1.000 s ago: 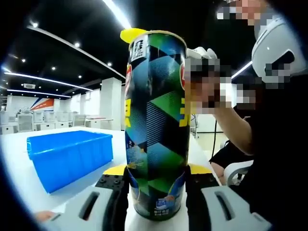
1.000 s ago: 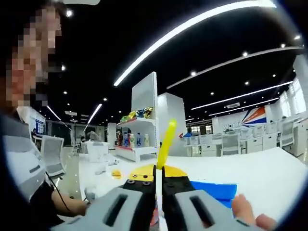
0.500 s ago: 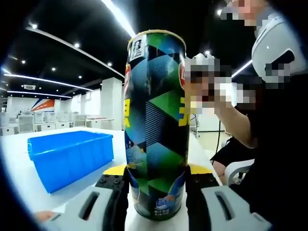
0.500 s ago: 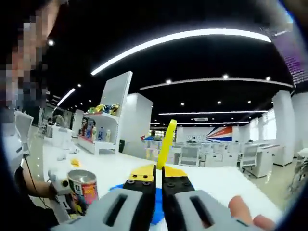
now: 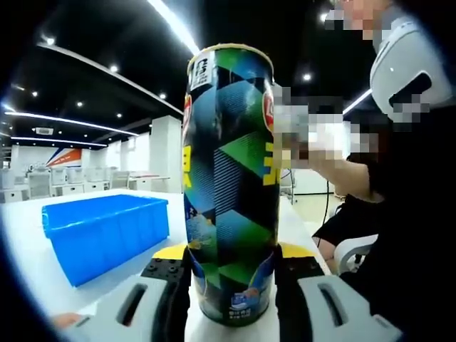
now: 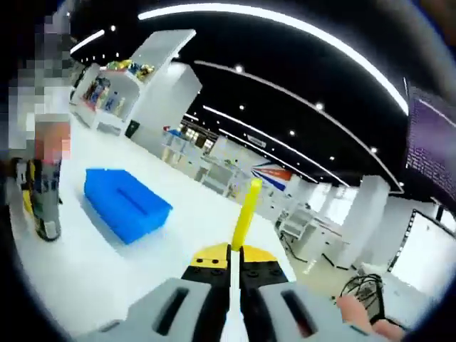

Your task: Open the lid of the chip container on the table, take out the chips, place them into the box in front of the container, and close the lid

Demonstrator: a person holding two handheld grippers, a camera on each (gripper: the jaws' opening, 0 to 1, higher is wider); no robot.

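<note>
- Lid off: right gripper (image 6: 234, 258) pinches thin yellow plastic lid (image 6: 246, 214).
- Left gripper (image 5: 232, 274) clamps tall green-blue patterned chip can (image 5: 231, 182).
- Chips seemingly not yet moved to blue plastic box (image 5: 104, 234).

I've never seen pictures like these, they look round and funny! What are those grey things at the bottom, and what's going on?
A person holds two grabbing tools, each with a camera riding on it, so each picture looks along one tool's two jaws. In the left gripper view, the left gripper squeezes a tall green-and-blue patterned chip can, its top already open, standing on the white table beside a blue plastic box. In the right gripper view, the right gripper pinches the can's thin yellow plastic lid, seen edge-on.
</note>
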